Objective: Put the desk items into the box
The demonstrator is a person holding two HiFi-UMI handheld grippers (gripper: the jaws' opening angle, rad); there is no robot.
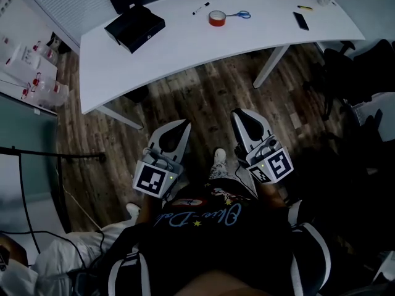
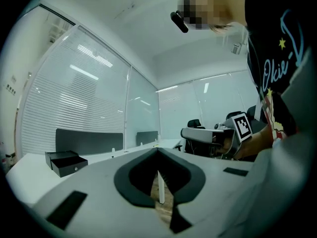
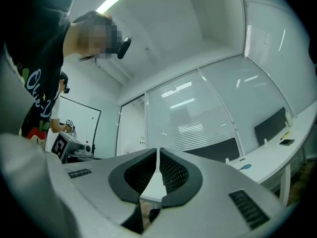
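Red tape roll (image 1: 216, 18), light, stiff and best pinched across its ring wall, lay at twelve o'clock on the worktop (image 1: 185, 51), the box (image 1: 134, 26) at ten o'clock, while the left claw (image 1: 179, 131) was closed on nothing and the right claw (image 1: 242, 119) stood barely parted, empty.

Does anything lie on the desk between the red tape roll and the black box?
Nothing visible does. The desk is bare between the red tape roll and the black box; the black marker lies just beside that path.

A smooth, matt white table (image 1: 185, 48) stands on wood-plank floor (image 1: 203, 103); the box (image 1: 134, 26) is matt black.
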